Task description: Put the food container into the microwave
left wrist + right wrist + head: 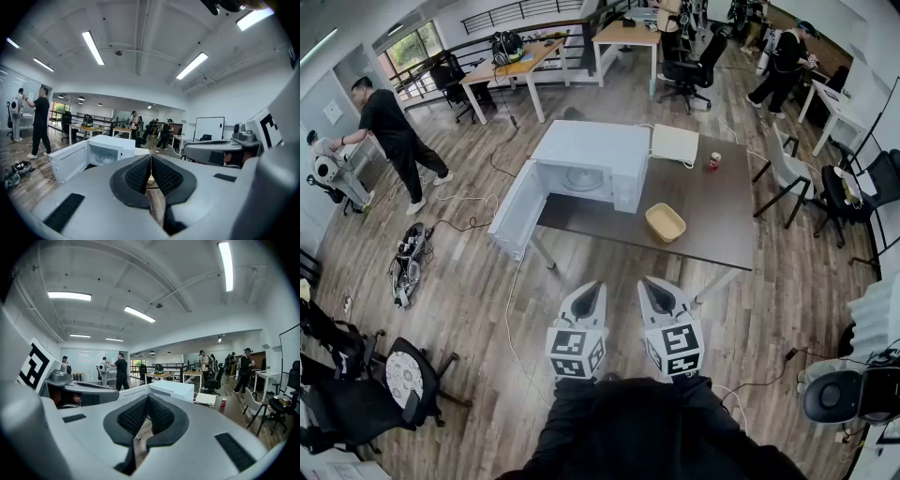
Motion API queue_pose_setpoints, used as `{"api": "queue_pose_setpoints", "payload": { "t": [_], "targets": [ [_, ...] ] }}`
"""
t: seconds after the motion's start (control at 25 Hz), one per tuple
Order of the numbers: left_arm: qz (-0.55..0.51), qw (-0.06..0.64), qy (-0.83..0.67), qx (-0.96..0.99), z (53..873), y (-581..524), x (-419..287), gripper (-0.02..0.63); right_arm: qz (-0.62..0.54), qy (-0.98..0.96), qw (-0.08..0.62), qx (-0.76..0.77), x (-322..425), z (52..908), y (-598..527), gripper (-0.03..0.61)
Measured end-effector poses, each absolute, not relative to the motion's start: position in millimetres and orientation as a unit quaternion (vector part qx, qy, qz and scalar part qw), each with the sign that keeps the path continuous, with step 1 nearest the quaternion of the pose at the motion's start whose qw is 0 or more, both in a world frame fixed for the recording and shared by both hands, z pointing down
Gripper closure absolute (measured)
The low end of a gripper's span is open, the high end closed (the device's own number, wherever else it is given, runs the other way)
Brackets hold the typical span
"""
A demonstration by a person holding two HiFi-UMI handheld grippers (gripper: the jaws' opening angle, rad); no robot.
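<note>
A white microwave (586, 169) stands on the dark table (712, 230) with its door (517, 211) swung wide open to the left; it also shows in the left gripper view as the microwave (101, 152) and in the right gripper view as the microwave (171, 391). A pale yellow food container (665, 222) sits on the table right of the microwave. Both grippers hang low in front of me, short of the table. My left gripper (590, 292) (150, 159) is shut with nothing in it. My right gripper (653, 288) (148, 401) is shut and empty too.
A red can (713, 161) and a white flat pad (674, 143) lie at the table's far side. Cables and a bag (410, 255) lie on the wood floor at left. Office chairs (380, 375) stand near left and right; people work at far desks.
</note>
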State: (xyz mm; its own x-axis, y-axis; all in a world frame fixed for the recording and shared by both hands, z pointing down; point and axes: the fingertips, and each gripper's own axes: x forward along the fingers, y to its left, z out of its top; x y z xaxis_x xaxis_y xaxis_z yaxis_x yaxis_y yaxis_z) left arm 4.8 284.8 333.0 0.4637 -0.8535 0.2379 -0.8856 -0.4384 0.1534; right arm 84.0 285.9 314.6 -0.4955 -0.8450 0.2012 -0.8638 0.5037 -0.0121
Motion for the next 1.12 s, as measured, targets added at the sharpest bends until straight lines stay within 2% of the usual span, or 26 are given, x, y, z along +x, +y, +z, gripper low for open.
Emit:
{"api": "queue_pose_setpoints", "payload": {
  "t": [0.32, 1.12],
  "targets": [
    [0.06, 0.129, -0.514, 0.846, 334.7, 276.8, 1.1, 0.578, 0.06, -0.864, 0.059, 0.496, 81.8, 312.9, 279.0, 0.555],
    [0.062, 0.143, -0.508, 0.847, 348.3, 259.1, -3.9, 0.578, 0.069, -0.86, 0.073, 0.501, 75.2, 326.3, 262.2, 0.554]
  ]
}}
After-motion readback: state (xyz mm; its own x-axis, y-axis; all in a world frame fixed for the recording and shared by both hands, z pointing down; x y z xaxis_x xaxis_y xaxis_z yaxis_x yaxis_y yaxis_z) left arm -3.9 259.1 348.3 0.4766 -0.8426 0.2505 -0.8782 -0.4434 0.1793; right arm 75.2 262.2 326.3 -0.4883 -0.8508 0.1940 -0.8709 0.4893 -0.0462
